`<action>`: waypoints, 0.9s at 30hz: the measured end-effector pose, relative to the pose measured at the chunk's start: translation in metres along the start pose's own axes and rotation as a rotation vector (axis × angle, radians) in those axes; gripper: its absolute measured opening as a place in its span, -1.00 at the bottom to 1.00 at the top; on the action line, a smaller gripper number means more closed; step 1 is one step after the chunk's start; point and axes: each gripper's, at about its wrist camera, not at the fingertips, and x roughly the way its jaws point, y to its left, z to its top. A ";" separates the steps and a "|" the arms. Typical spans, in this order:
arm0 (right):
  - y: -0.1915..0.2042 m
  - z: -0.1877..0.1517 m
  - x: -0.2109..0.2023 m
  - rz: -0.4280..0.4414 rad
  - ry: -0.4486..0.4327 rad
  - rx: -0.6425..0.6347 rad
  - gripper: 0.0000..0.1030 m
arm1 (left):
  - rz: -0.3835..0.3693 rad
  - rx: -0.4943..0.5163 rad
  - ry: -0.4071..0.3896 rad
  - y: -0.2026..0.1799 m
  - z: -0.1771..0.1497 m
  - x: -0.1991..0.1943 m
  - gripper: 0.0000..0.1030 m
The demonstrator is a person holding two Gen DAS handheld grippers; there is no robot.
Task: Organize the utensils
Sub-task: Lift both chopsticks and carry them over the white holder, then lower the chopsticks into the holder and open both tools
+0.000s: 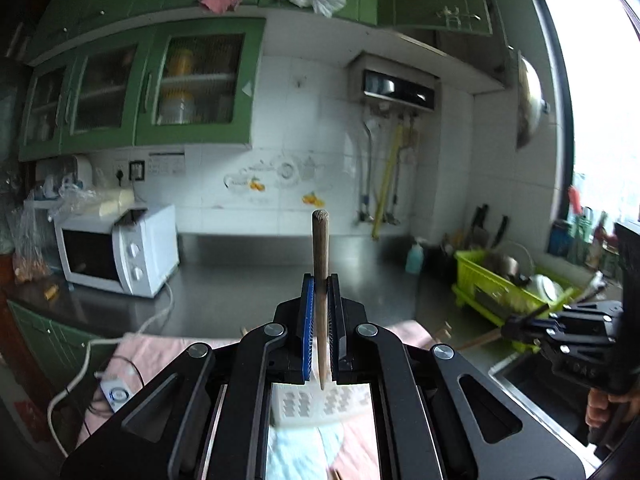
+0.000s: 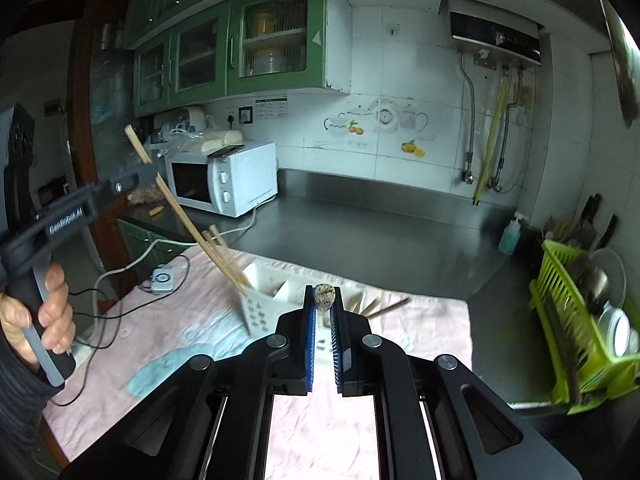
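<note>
My left gripper (image 1: 320, 280) is shut on a wooden chopstick (image 1: 321, 264) that stands upright between the pads, tip down over the white perforated utensil holder (image 1: 316, 404). From the right wrist view the left gripper (image 2: 150, 174) holds that chopstick (image 2: 180, 212) slanting down into the holder (image 2: 262, 308). My right gripper (image 2: 324, 294) is shut on another chopstick (image 2: 325, 295), seen end-on between the pads. In the left wrist view the right gripper (image 1: 508, 326) holds its chopstick (image 1: 480, 340) near the sink.
A pink cloth (image 2: 168, 344) covers the counter front, with loose chopsticks (image 2: 386, 307) on it. A white microwave (image 2: 224, 178) stands at the left, a green dish rack (image 2: 580, 332) at the right, a soap bottle (image 2: 510, 236) and a white cable (image 2: 120, 270).
</note>
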 end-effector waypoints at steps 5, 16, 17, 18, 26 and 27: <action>-0.003 0.013 0.029 -0.045 0.029 -0.038 -0.86 | 0.034 -0.002 -0.010 0.006 0.007 0.032 -0.91; -0.009 0.005 0.088 -0.046 0.128 -0.048 -0.86 | 0.082 -0.015 0.085 0.029 -0.018 0.089 -0.91; -0.008 0.003 0.091 -0.044 0.136 -0.048 -0.86 | 0.081 -0.013 0.096 0.029 -0.022 0.092 -0.90; -0.007 0.002 0.095 -0.045 0.142 -0.050 -0.86 | 0.078 -0.012 0.105 0.030 -0.024 0.094 -0.90; -0.009 -0.002 0.105 -0.046 0.155 -0.025 -0.86 | 0.066 -0.023 0.146 0.031 -0.032 0.100 -0.84; -0.010 -0.002 0.104 -0.047 0.152 -0.021 -0.85 | 0.058 -0.024 0.145 0.030 -0.031 0.099 -0.83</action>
